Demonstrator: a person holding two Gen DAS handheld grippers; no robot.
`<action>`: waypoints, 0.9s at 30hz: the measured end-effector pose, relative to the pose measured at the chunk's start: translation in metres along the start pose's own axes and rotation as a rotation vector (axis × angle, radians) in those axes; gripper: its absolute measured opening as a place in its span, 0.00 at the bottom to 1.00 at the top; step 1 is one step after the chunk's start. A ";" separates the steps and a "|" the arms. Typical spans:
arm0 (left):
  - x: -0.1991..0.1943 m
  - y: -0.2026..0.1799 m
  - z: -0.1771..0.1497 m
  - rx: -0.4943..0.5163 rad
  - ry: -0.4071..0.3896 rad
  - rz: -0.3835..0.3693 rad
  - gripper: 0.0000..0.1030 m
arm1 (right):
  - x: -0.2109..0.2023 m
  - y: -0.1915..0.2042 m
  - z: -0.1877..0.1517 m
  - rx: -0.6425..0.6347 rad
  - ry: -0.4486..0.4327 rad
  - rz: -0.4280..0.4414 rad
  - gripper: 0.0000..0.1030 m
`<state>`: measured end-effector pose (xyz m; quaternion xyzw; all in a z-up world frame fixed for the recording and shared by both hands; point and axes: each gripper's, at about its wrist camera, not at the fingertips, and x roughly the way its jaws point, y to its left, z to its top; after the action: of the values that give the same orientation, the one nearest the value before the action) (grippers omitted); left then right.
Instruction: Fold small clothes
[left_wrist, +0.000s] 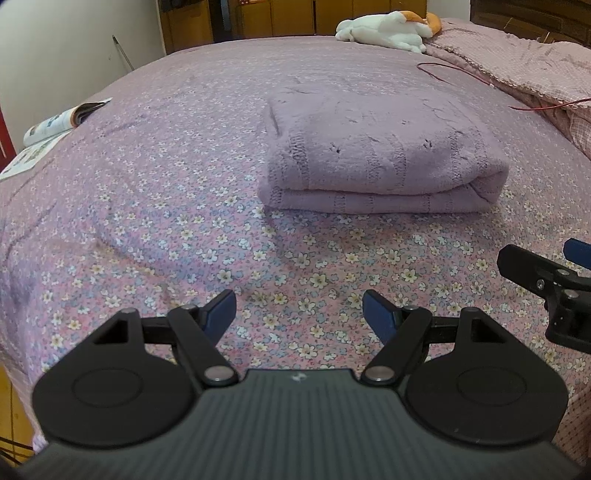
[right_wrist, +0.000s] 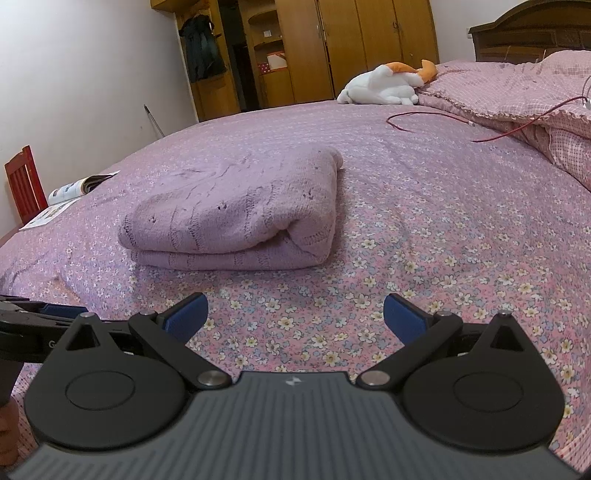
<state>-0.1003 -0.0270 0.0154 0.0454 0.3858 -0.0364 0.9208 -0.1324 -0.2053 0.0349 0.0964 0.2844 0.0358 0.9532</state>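
On the bed's floral sheet (left_wrist: 147, 229), toward twelve o'clock from both grippers, lay a lilac knitted garment (left_wrist: 380, 155), folded into a thick, squarish bundle with ribbed stripes along its near edge and two stacked layers showing there. In the right wrist view the same bundle (right_wrist: 236, 214) sat at about eleven o'clock, its rounded fold facing right and its top a little rumpled. The left gripper (left_wrist: 299, 314) stood wide with nothing between its blue pads (left_wrist: 221, 312), well short of the garment; the right gripper (right_wrist: 293, 317) was likewise spread and empty. Bare sheet lay open between the grippers and the bundle and all around it. An open magazine (left_wrist: 55, 123) rested at the bed's edge at ten o'clock, a plush toy (left_wrist: 388, 29) at one o'clock, and a red cable (left_wrist: 458, 72) trailed beside a checked quilt (left_wrist: 535, 70) at two o'clock.
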 end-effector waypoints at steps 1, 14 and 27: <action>0.000 0.000 0.000 0.000 -0.001 0.000 0.74 | 0.000 0.000 0.000 0.000 0.000 0.000 1.00; 0.001 -0.001 0.000 0.004 0.001 0.009 0.74 | 0.000 0.000 0.000 0.001 -0.001 0.001 1.00; 0.002 -0.001 0.000 0.004 0.002 0.007 0.74 | 0.000 0.000 0.000 0.003 -0.001 0.001 1.00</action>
<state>-0.0991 -0.0279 0.0144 0.0485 0.3864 -0.0337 0.9204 -0.1319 -0.2057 0.0347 0.0979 0.2840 0.0358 0.9531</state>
